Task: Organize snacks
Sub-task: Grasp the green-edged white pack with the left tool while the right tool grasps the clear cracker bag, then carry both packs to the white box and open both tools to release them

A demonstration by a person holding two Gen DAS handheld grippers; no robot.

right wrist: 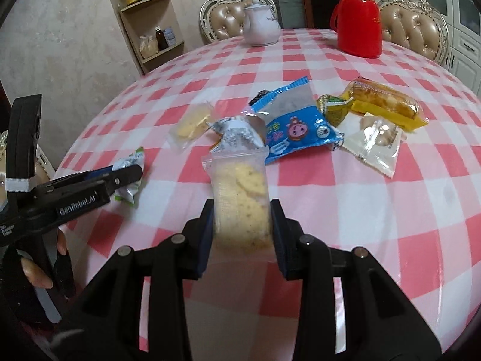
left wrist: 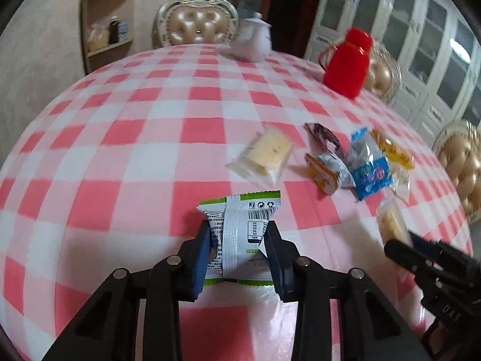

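My left gripper (left wrist: pixel 239 228) is shut on a white packet with green ends (left wrist: pixel 240 231), held just above the pink checked table (left wrist: pixel 120 150). From the right wrist view that left gripper (right wrist: pixel 132 174) and its green-edged packet (right wrist: pixel 129 186) are at the left. My right gripper (right wrist: pixel 242 207) is shut on a clear packet of round crackers (right wrist: pixel 240 198); this right gripper (left wrist: pixel 402 249) also shows at the left wrist view's right edge. Loose snacks lie beyond: a clear cake packet (left wrist: pixel 267 153), a blue packet (right wrist: pixel 297 129), a yellow packet (right wrist: pixel 387 102), a white packet (right wrist: pixel 375 141).
A red thermos (right wrist: pixel 359 18) and a white teapot (right wrist: pixel 260 27) stand at the table's far side. Padded chairs (right wrist: pixel 412 27) ring the table. A corner shelf (right wrist: pixel 150 24) with jars is on the wall. A person's hand (right wrist: pixel 36 273) grips the left tool.
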